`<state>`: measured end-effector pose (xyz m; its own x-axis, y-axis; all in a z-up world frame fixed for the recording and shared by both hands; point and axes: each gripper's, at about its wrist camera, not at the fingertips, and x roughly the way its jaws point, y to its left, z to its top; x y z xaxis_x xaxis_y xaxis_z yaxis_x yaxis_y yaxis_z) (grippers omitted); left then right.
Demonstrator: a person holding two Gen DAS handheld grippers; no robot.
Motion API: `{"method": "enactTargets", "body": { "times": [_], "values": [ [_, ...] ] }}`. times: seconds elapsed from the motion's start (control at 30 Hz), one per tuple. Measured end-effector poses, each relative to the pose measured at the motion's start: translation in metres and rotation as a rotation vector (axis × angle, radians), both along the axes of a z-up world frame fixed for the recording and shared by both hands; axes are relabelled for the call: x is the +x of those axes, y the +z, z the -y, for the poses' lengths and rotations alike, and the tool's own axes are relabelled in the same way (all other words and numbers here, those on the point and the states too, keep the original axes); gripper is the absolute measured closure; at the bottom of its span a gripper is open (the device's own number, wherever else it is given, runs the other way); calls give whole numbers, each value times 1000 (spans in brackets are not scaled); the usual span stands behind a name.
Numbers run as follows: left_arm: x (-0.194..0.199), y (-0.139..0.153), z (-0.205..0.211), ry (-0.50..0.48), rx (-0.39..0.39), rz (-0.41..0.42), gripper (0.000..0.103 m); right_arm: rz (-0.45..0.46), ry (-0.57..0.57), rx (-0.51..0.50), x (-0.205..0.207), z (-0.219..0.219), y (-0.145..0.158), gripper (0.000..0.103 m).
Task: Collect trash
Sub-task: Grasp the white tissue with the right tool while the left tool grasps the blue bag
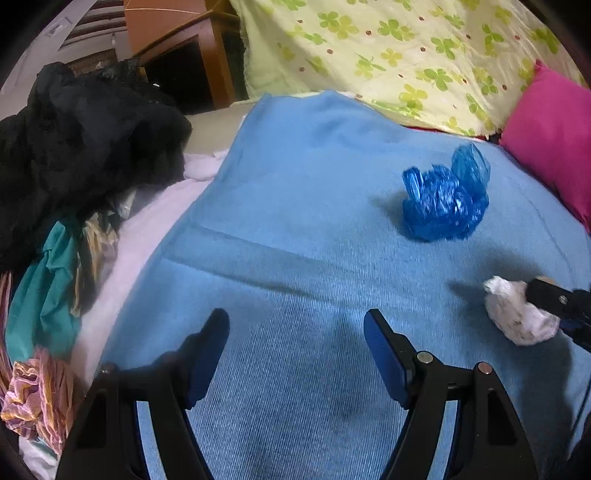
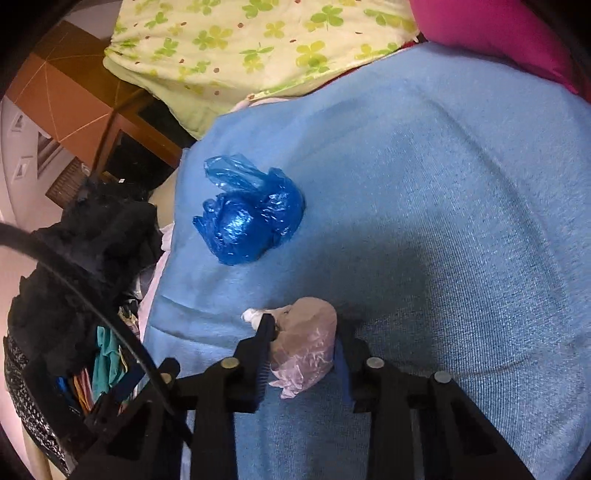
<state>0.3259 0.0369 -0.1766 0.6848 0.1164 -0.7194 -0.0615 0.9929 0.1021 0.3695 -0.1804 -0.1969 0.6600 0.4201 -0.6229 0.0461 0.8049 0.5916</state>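
A crumpled blue plastic bag [image 1: 445,199] [image 2: 249,218] lies on the blue blanket [image 1: 295,221] [image 2: 443,221]. A whitish crumpled wad of plastic and tissue [image 2: 303,347] [image 1: 517,314] sits nearer, and my right gripper [image 2: 304,332] [image 1: 554,306] is shut on it, its black fingers pressing both sides. My left gripper [image 1: 295,332] hangs open over bare blanket, nothing between its fingers, left of the wad and short of the blue bag.
A heap of black and coloured clothes [image 1: 74,166] [image 2: 85,277] borders the blanket's left side. A clover-print quilt [image 1: 388,48] [image 2: 240,44] and a pink pillow [image 1: 550,136] [image 2: 498,29] lie at the far edge. Wooden furniture [image 1: 177,40] stands behind.
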Motion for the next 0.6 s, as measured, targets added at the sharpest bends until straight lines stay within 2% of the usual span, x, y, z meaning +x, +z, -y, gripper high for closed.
{"method": "enactTargets", "body": {
  "times": [0.1,0.27,0.33,0.47,0.6],
  "values": [
    [7,5,4,-12,-20,24,27,24,-23,-11,-10,8,9,72],
    [21,15,23,-65,-64,69,27,64,-73,-86,-32,29,25,72],
    [29,18,33,-88,-72,80,27,64,-85,-113,-37,36,26,72],
    [50,21,50,-121,-139,86,27,51,-89,-144,-48,44,25,72],
    [74,20,69,-158,-168,77,27,30,-85,-139,-56,53,21,72]
  ]
}}
